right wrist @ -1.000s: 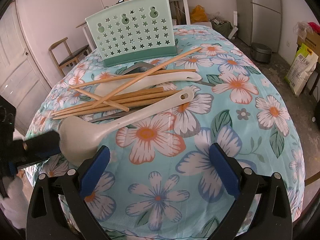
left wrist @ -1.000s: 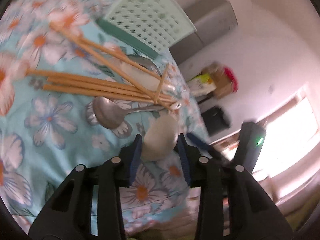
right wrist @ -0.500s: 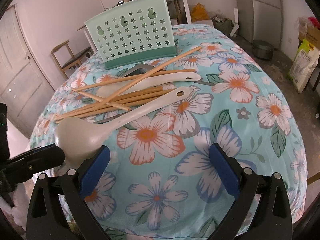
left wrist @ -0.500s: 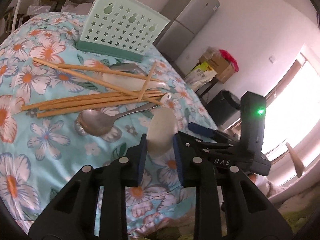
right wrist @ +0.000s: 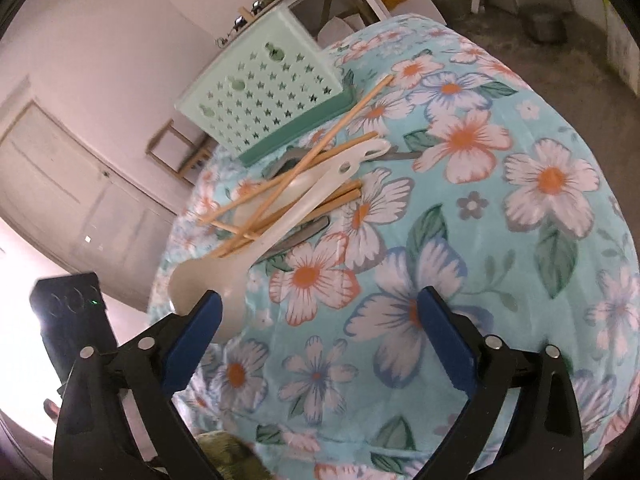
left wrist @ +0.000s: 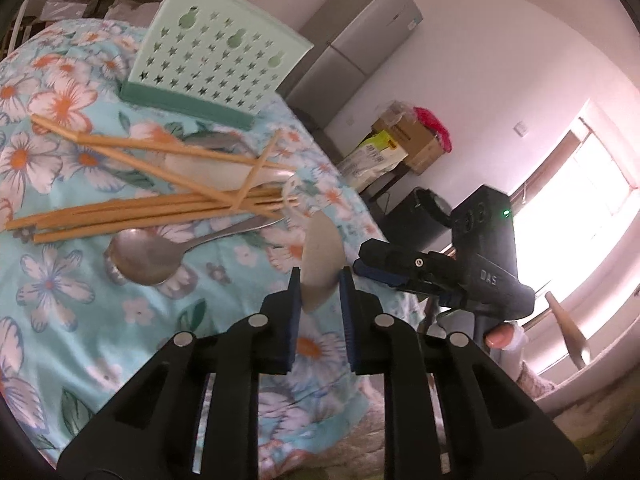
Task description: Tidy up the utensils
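My left gripper (left wrist: 319, 280) is shut on the bowl of a cream plastic ladle (left wrist: 320, 258) and holds it lifted above the floral tablecloth. The ladle also shows in the right wrist view (right wrist: 248, 256), its handle reaching over the pile. Several wooden chopsticks (left wrist: 160, 210), a cream spatula (left wrist: 224, 170) and a metal spoon (left wrist: 148, 256) lie in a pile. A mint green star-holed utensil holder (left wrist: 216, 66) stands behind the pile; it also shows in the right wrist view (right wrist: 264, 96). My right gripper (right wrist: 316, 320) is open and empty near the table's front edge.
The table (right wrist: 500, 216) is covered in a blue floral cloth. A grey fridge (left wrist: 360, 36), boxes and bags (left wrist: 404, 140) stand beyond the table. A wooden chair (right wrist: 176, 152) and a door (right wrist: 60, 196) are on the far side.
My left gripper has lifted the ladle bowl off the cloth and tilted it upright. The right gripper has tilted and swung its view to the left.
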The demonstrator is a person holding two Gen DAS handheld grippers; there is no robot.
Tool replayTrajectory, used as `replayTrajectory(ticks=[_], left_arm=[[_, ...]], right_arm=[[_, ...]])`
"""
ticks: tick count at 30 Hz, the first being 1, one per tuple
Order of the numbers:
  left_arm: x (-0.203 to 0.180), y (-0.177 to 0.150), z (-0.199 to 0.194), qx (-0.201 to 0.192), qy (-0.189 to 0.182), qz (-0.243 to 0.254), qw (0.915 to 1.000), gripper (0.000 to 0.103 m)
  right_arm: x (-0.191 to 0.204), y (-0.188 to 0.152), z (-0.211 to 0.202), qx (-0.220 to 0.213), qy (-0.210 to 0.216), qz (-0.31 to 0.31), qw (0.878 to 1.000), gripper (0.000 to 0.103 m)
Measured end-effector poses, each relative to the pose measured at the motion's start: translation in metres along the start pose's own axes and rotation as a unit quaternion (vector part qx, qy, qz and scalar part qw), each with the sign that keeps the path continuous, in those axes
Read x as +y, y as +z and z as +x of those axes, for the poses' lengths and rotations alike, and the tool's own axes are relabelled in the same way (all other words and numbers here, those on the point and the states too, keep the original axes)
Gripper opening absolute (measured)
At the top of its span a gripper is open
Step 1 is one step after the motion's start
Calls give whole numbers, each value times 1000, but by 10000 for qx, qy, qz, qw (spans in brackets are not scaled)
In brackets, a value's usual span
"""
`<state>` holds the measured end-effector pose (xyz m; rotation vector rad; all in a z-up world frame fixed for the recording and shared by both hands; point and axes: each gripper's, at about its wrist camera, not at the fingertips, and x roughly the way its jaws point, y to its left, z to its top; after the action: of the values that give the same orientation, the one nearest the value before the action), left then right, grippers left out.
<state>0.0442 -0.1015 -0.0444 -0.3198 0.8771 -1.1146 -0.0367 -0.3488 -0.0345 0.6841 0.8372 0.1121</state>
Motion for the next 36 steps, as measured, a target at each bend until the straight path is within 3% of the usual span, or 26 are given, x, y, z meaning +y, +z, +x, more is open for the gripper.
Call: replayTrajectory(ticks=[6,9,14,22,26,28,30,33,36], left_arm=[[-11,3,-13,-206,-242,-65,9995,10],[-15,10,-24,-366,-692,-297,9965,6],[-22,19,-39,-630,-1096,-443,9910,1],[-22,29,-83,-1211,-1779,-910,9723,1],[-13,37,-118,-1756,-1866,-1087,9605,1],[-8,40,-136,-2052,-1727,-1107,9570,1],[-2,41,-150,-2250,-1575,-1108,9551,1],[7,42,-168,-2510,-1284,-1136,9527,1],[15,41,-179,-2649,-1088,-1165,9510,1]], right_arm=[[6,8,-29,-337,-187,-295,9988,86],[11,10,-36,-412,-288,-425,9978,84],[28,3,-43,-436,-390,-800,9951,76],[77,-19,-31,-397,-564,-1783,9816,72],[119,-38,-14,-505,-779,-2774,9562,71],[141,-50,-2,-576,-954,-3352,9355,70],[160,-61,15,-616,-1188,-3942,9092,65],[178,-72,40,-557,-1413,-4507,8797,56],[187,-79,63,-435,-1626,-4875,8568,47]])
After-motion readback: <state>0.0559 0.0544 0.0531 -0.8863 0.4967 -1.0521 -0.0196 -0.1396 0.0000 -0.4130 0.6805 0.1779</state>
